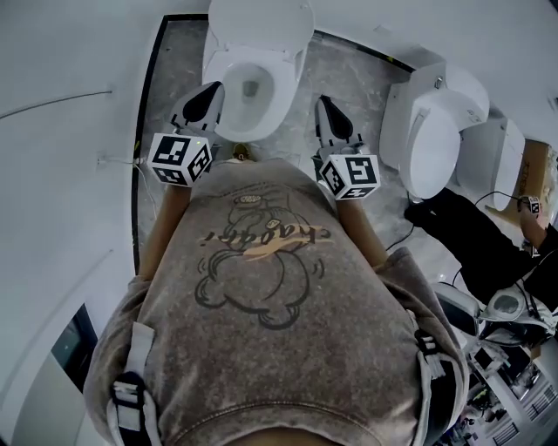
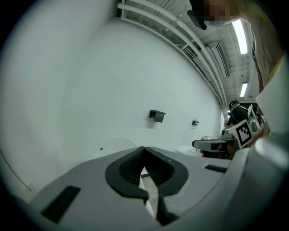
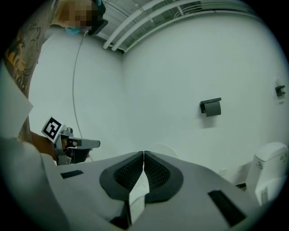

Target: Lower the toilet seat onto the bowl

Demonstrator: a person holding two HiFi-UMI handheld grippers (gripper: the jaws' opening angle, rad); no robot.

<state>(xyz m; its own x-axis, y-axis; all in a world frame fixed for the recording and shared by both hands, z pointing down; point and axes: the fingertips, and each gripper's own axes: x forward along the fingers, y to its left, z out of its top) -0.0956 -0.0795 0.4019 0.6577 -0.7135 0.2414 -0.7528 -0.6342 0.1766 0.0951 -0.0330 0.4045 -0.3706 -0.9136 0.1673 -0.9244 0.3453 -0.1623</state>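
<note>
1. Bathroom, seen from above: a person stands over the toilet bowl (image 1: 281, 97) at the far edge of the grey stone floor (image 1: 349, 74), with tongs in both hands.
2. The left gripper (image 1: 210, 92) has its jaws fully together, with nothing between them. It hangs at the bowl's left rim; contact cannot be judged.
3. The right gripper (image 1: 324, 104) is likewise closed and empty, just right of the bowl.
4. A white panel (image 1: 261, 22) stands raised behind the bowl. Whether it is the toilet seat or the lid cannot be told.
5. A second toilet (image 1: 433, 144) stands further right.
</note>
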